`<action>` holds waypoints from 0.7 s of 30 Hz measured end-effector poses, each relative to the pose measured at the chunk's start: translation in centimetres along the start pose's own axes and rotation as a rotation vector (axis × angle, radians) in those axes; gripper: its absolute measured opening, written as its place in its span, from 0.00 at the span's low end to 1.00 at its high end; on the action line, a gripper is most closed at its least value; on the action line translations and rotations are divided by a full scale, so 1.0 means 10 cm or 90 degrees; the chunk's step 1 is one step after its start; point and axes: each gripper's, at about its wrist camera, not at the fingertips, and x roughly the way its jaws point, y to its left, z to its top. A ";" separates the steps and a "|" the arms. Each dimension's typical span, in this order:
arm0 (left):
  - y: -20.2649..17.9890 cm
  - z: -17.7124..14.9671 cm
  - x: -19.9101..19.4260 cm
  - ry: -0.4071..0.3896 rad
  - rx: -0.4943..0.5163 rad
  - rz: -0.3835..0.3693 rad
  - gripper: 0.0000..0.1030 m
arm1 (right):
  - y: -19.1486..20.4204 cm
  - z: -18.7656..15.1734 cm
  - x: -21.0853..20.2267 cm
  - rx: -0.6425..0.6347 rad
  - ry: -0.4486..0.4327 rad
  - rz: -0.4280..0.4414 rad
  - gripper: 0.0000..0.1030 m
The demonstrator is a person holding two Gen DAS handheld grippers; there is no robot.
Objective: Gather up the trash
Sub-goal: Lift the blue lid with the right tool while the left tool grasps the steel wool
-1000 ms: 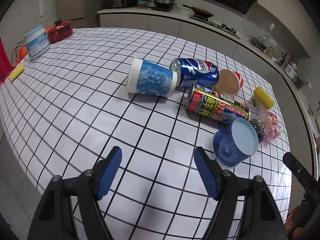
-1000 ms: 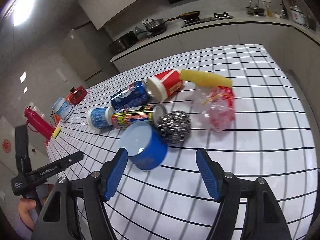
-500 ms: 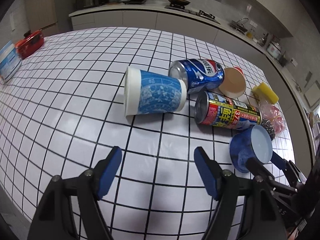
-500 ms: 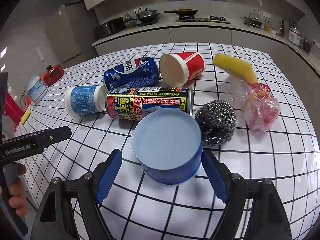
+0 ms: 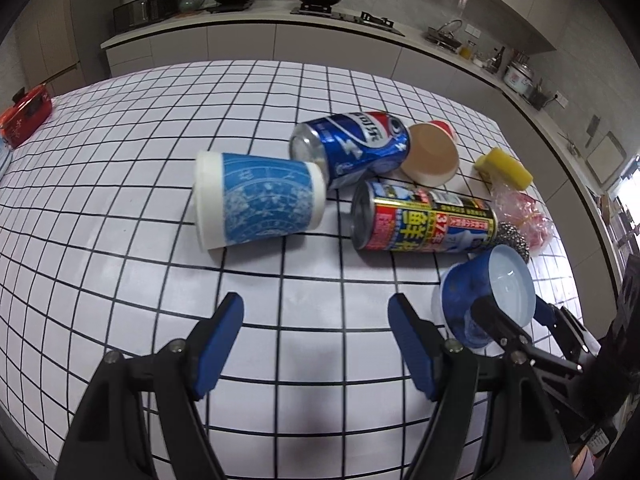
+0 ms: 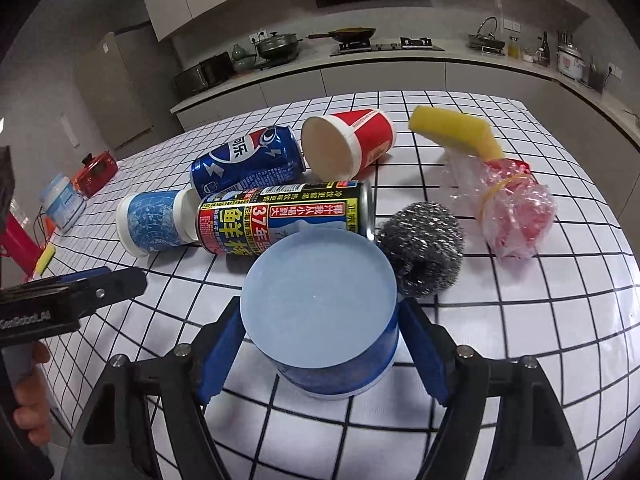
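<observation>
Two cans lie on their sides in the middle of the white tabletop with a black grid (image 6: 520, 320), and everything else is placed here from the taller one, a red, yellow and black printed can (image 6: 286, 218) whose label carries large Chinese characters and the figure "37". Touching it on its far side lies a blue Pepsi can (image 6: 248, 164), showing the round logo and Chinese script. At its closed end a white paper cup with a blue pattern (image 6: 156, 220) lies on its side. Beyond its open end a red paper cup (image 6: 348, 142) lies mouth toward the camera. Beside that same end sits a steel wool scourer (image 6: 422, 248), and farther right lie crumpled clear plastic around something red (image 6: 516, 208) and a yellow sponge (image 6: 456, 130).

Just in front of the printed can lies a short blue plastic tub with a pale blue base (image 6: 320, 312). The right gripper (image 6: 322, 356) has been closing, and its blue pads stand against the tub's two sides, gripping it.

The left gripper (image 5: 316, 342) hovers over bare tabletop nearer than the printed can, fingers spread apart and empty. Its handle reads "GenRobot.AI".
</observation>
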 end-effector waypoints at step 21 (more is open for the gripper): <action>-1.76 0.10 0.46 -0.018 0.118 -0.070 0.74 | -1.59 -0.16 -0.95 0.149 -0.065 -0.072 0.76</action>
